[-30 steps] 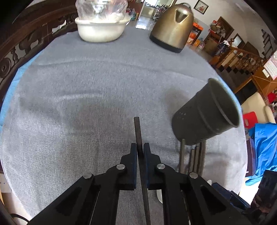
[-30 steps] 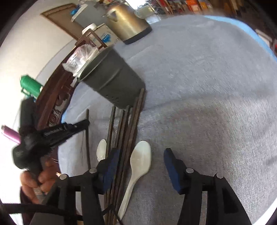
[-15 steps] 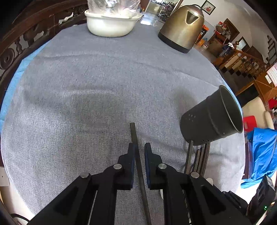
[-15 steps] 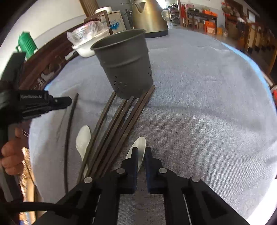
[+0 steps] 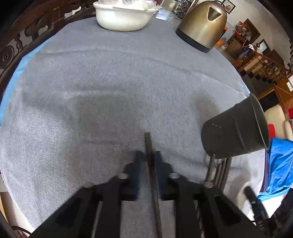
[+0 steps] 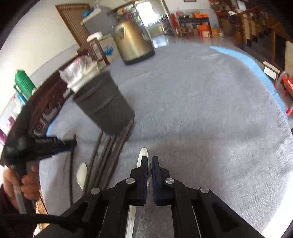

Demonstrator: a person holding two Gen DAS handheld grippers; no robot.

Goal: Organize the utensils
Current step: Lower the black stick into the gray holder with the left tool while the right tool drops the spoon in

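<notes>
Behind the right claw (image 6: 149,161), a white spoon (image 6: 142,154), mostly hidden.

A round table with a grey cloth (image 5: 113,76) holds a white bowl (image 5: 122,16), a gold kettle (image 5: 201,25), a dark cup (image 5: 232,133), some chopsticks (image 6: 109,152) and a white spoon (image 6: 81,174).

Both wrist fisheyes look steeply down, close over the tablecloth (image 5: 128,82); both share holder (image 5: 236,128) and kettle (image 6: 133,44).
</notes>
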